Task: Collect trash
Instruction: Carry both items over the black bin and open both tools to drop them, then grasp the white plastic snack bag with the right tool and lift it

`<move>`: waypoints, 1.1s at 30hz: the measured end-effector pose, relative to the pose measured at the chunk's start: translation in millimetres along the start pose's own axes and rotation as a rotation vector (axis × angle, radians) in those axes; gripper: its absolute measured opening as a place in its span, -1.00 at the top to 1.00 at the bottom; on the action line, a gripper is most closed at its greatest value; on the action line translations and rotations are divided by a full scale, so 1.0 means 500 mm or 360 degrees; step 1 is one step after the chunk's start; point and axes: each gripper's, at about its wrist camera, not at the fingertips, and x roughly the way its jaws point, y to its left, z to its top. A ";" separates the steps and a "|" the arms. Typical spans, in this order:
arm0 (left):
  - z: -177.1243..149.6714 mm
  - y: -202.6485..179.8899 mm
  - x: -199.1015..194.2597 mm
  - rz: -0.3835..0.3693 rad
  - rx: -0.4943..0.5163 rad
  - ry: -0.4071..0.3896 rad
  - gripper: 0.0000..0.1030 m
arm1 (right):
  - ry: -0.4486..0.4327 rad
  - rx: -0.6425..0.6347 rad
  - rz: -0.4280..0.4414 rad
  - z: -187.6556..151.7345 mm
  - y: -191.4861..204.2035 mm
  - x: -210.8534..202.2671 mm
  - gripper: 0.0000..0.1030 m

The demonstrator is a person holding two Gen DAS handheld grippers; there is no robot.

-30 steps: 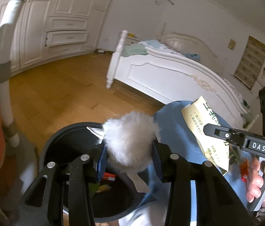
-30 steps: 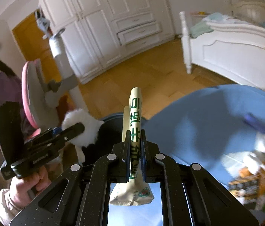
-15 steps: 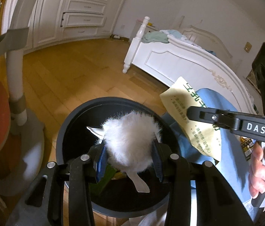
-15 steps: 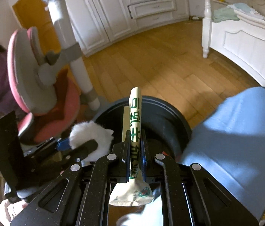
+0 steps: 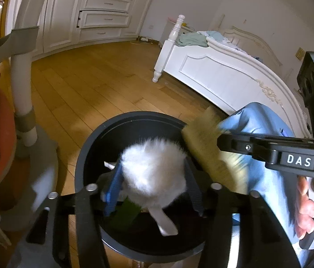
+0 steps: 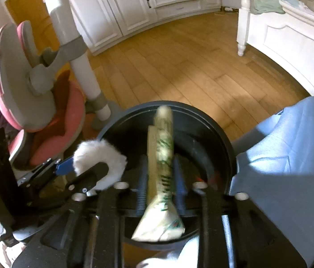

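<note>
Drop step: over the black bin, both grippers' jaws have just been opening; left gripper frees the white fluff, right gripper frees the yellow packet at fluff's three o'clock. Next, pull clear.

We see a bin on the floor, with a chair to its left and a cloth-covered table to its right. Behind the table stands a bed; cabinets line the far wall. Over the bin's mouth hang a fluffy ball and, to its right, a packet.
</note>
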 end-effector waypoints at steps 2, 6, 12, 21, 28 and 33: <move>0.005 -0.006 -0.004 0.0005 0.0006 -0.0010 -0.17 | -0.0009 0.0008 0.0007 -0.002 -0.006 -0.006 0.39; 0.008 -0.017 -0.008 0.0004 0.0014 -0.0014 -0.17 | -0.0035 0.0034 0.0041 -0.008 -0.019 -0.027 0.39; 0.016 -0.070 -0.027 -0.0049 0.0073 -0.0036 -0.41 | -0.0151 0.0091 0.0127 -0.030 -0.064 -0.105 0.39; 0.022 -0.270 -0.042 -0.0249 0.0386 -0.0037 -0.62 | -0.0502 0.0211 0.0081 -0.126 -0.201 -0.294 -0.67; -0.015 -0.458 -0.014 -0.0470 0.0673 0.0071 -0.62 | -0.0655 0.0355 -0.0119 -0.233 -0.370 -0.426 -0.67; -0.057 -0.563 0.020 -0.0547 0.0858 0.0148 -0.64 | -0.0670 0.0478 -0.0267 -0.316 -0.488 -0.480 -0.67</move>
